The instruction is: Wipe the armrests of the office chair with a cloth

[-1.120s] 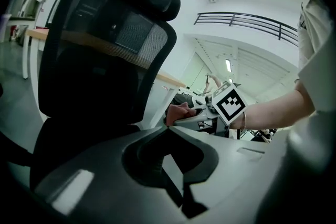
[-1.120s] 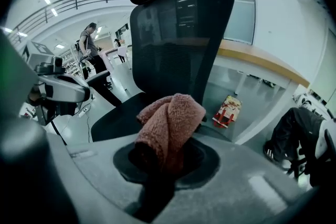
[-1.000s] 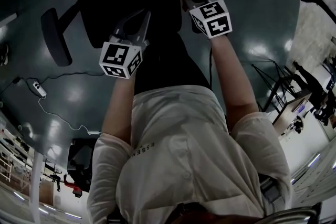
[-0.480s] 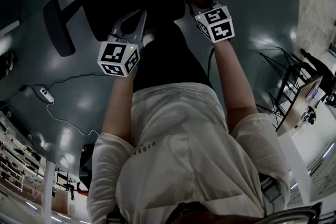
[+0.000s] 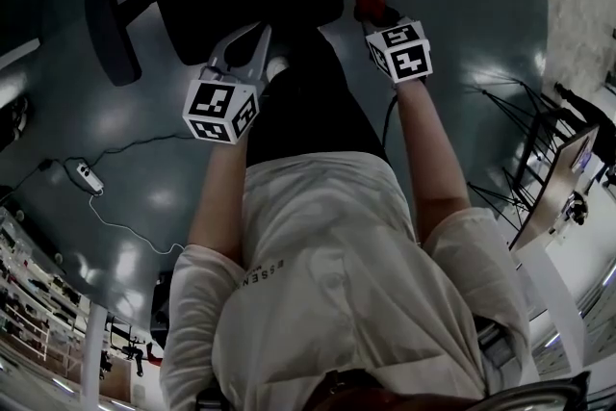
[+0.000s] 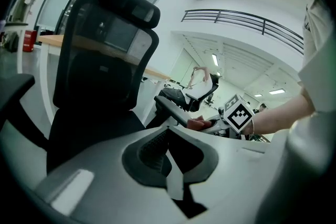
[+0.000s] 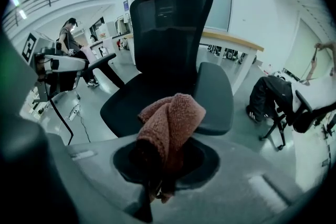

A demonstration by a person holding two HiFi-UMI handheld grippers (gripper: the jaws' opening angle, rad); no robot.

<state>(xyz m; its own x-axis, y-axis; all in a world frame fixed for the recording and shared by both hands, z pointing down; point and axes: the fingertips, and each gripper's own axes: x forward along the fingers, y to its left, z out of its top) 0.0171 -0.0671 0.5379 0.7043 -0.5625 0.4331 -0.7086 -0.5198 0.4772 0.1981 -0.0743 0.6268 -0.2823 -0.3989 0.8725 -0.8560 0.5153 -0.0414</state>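
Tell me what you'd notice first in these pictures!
A fluffy pinkish-red cloth is bunched in the right gripper, right in the middle of that gripper's view. Behind it stands a big black office chair, with one armrest just beyond the cloth.

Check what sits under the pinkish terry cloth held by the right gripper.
The black office chair's padded armrest lies beneath the pinkish terry cloth clamped in the right gripper. The cloth covers the jaw tips and any contact.

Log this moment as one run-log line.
left gripper: shut, empty | right gripper: shut on reddish terry cloth | cloth: against armrest of black office chair
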